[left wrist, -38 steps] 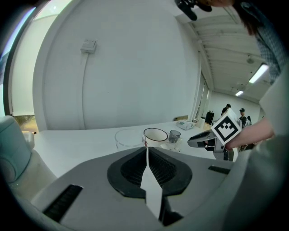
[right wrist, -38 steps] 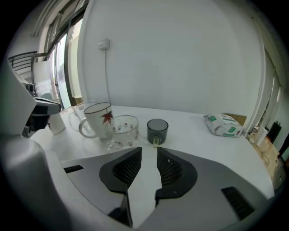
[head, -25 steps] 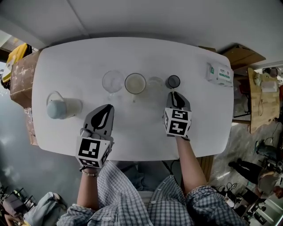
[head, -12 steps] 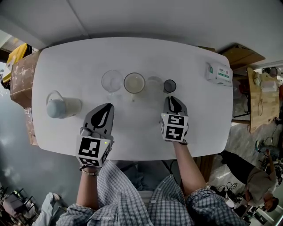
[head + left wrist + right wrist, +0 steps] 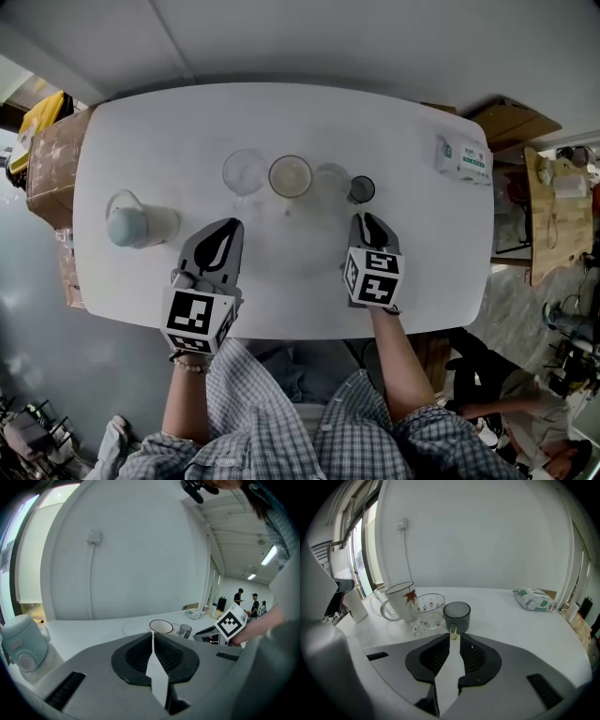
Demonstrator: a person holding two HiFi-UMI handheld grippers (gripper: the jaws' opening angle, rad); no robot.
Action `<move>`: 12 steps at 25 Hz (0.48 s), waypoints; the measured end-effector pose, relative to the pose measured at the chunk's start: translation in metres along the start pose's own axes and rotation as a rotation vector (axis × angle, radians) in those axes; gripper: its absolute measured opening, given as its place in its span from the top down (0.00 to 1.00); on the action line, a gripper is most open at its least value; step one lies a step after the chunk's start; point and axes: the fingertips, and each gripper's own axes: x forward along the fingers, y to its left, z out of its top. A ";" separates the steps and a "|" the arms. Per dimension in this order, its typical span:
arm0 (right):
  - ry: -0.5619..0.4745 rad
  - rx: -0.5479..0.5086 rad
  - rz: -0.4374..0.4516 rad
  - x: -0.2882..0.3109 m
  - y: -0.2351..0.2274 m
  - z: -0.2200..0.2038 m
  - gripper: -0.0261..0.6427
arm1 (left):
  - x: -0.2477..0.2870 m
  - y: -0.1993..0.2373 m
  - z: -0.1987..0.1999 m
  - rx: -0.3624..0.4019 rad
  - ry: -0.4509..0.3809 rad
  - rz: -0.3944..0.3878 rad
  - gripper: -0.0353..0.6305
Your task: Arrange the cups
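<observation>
**Q:** Which cups are standing on the table?

**A:** Four are lining up in a row. Taking the mug as the marker, a clear glass is sitting just left of it. A patterned glass is sitting just right of it. The dark cup is standing beyond that glass, slightly nearer me than the mug.

**Q:** And your grippers?

**A:** My right gripper is pinching the dark cup's handle, jaws closed on it, right of the mug. My left gripper is pointing toward the mug from my side of it, jaws pressed together on nothing.

**Q:** Anything else?

**A:** A jug is standing well left of the mug, and a tissue pack is lying well right of it.
</observation>
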 end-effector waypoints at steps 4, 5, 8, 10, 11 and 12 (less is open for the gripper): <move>-0.057 -0.014 -0.016 -0.027 -0.006 0.013 0.88 | -0.010 0.003 0.009 -0.008 -0.033 0.002 0.92; -0.084 -0.016 -0.004 -0.036 -0.004 0.019 0.88 | -0.013 0.003 0.010 -0.011 -0.037 -0.004 0.92; -0.171 -0.023 0.045 -0.062 0.005 0.041 0.89 | -0.021 0.002 0.019 -0.007 -0.061 -0.016 0.92; -0.222 -0.038 0.068 -0.079 0.012 0.056 0.90 | -0.025 -0.001 0.025 0.004 -0.076 -0.023 0.92; -0.245 -0.048 0.075 -0.088 0.016 0.063 0.90 | -0.028 -0.002 0.029 0.009 -0.083 -0.028 0.92; -0.269 -0.059 0.081 -0.096 0.020 0.071 0.90 | -0.030 -0.003 0.032 0.013 -0.093 -0.032 0.92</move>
